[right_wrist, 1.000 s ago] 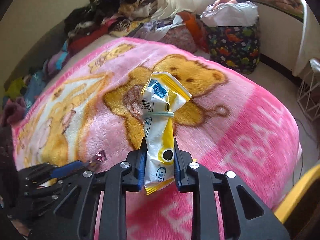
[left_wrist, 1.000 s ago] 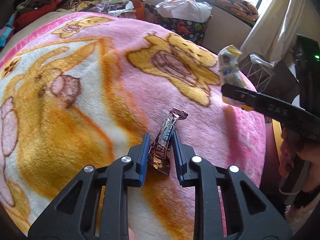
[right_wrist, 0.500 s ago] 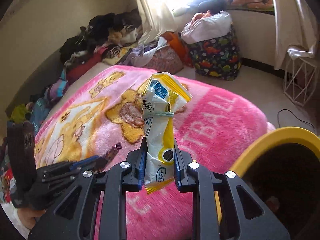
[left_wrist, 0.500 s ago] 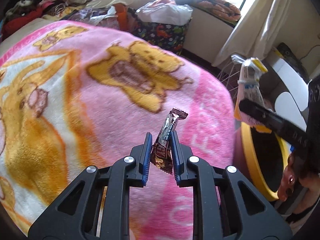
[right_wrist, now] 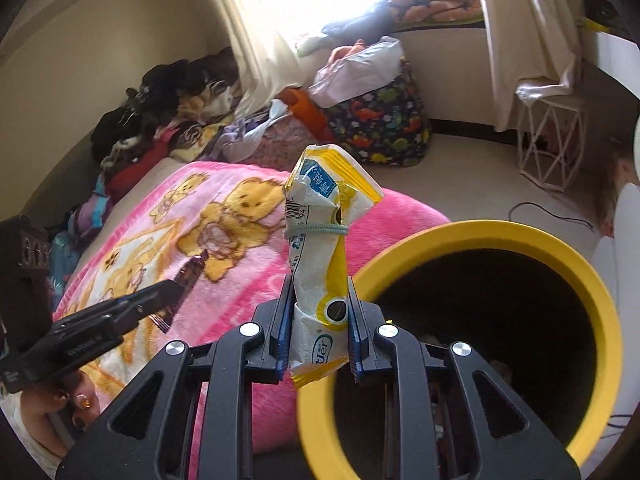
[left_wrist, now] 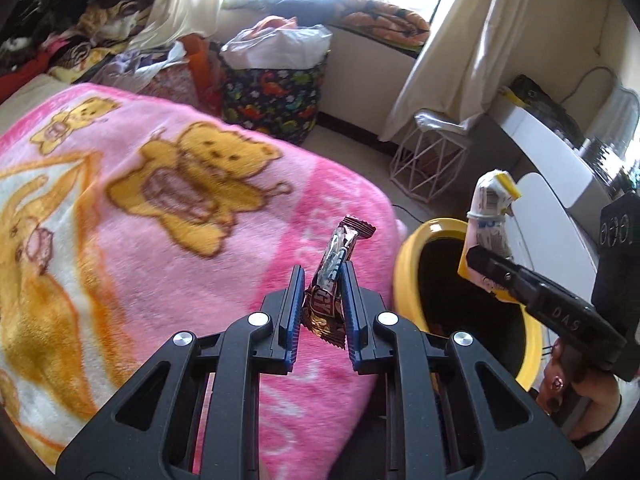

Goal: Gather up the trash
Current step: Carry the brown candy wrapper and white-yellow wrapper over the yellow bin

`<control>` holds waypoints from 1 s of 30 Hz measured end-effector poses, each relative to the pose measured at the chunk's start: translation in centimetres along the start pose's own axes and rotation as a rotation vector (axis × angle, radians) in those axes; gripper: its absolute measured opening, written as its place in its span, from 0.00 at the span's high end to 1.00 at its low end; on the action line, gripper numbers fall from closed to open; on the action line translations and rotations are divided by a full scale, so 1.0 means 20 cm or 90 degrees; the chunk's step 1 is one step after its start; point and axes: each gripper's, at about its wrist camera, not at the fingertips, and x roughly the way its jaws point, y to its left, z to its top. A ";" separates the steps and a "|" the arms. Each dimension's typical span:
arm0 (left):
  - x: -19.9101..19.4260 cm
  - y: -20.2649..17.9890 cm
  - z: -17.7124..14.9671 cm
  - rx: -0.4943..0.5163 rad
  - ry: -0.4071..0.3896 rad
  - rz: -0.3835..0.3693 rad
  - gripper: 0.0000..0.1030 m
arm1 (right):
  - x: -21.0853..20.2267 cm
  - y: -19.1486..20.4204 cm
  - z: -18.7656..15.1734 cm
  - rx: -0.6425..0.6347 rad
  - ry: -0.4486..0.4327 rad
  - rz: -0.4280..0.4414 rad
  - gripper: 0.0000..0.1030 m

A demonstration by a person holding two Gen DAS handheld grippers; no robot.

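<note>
Our left gripper (left_wrist: 322, 304) pinches a brown wrapper (left_wrist: 332, 276) above the blanket (left_wrist: 140, 208); our right gripper (right_wrist: 318, 320) clamps a yellow-white pouch (right_wrist: 320, 248) at the rim of the yellow bin (right_wrist: 472, 232). We judge this the carry-to-bin step. Next we need each piece over the opening before letting go. The bin's inside is dark, its contents hard to make out, and its near rim is blurred.

Left tool (left_wrist: 322, 300) clamped, right tool (right_wrist: 318, 318) clamped — both angled downward.
</note>
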 end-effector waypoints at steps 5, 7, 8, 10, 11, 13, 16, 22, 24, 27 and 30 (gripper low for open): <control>-0.01 -0.11 0.01 0.022 -0.005 -0.015 0.87 | -0.08 -0.10 -0.04 0.021 -0.007 -0.017 0.79; -0.01 -0.15 0.01 0.029 -0.005 -0.022 0.87 | -0.11 -0.14 -0.05 0.028 -0.008 -0.024 0.79; 0.00 -0.17 0.01 0.033 -0.006 -0.024 0.87 | -0.12 -0.15 -0.05 0.031 -0.010 -0.027 0.79; 0.00 -0.21 0.01 0.040 -0.005 -0.030 0.87 | -0.15 -0.18 -0.07 0.038 -0.014 -0.033 0.79; 0.00 -0.22 0.01 0.043 -0.005 -0.032 0.87 | -0.16 -0.19 -0.08 0.040 -0.015 -0.037 0.79; 0.00 -0.26 0.00 0.051 -0.005 -0.037 0.87 | -0.19 -0.21 -0.09 0.047 -0.020 -0.043 0.79; 0.00 -0.31 0.00 0.061 -0.005 -0.046 0.87 | -0.23 -0.25 -0.09 0.057 -0.027 -0.053 0.79; 0.00 -0.38 -0.01 0.078 -0.005 -0.059 0.87 | -0.29 -0.32 -0.10 0.072 -0.041 -0.071 0.79; 0.00 -0.40 -0.02 0.082 -0.004 -0.063 0.87 | -0.30 -0.34 -0.10 0.076 -0.045 -0.075 0.79; 0.00 -0.44 -0.03 0.094 -0.003 -0.070 0.87 | -0.33 -0.37 -0.10 0.082 -0.052 -0.083 0.79; 0.01 -0.48 -0.04 0.105 0.000 -0.078 0.87 | -0.35 -0.39 -0.10 0.089 -0.057 -0.089 0.79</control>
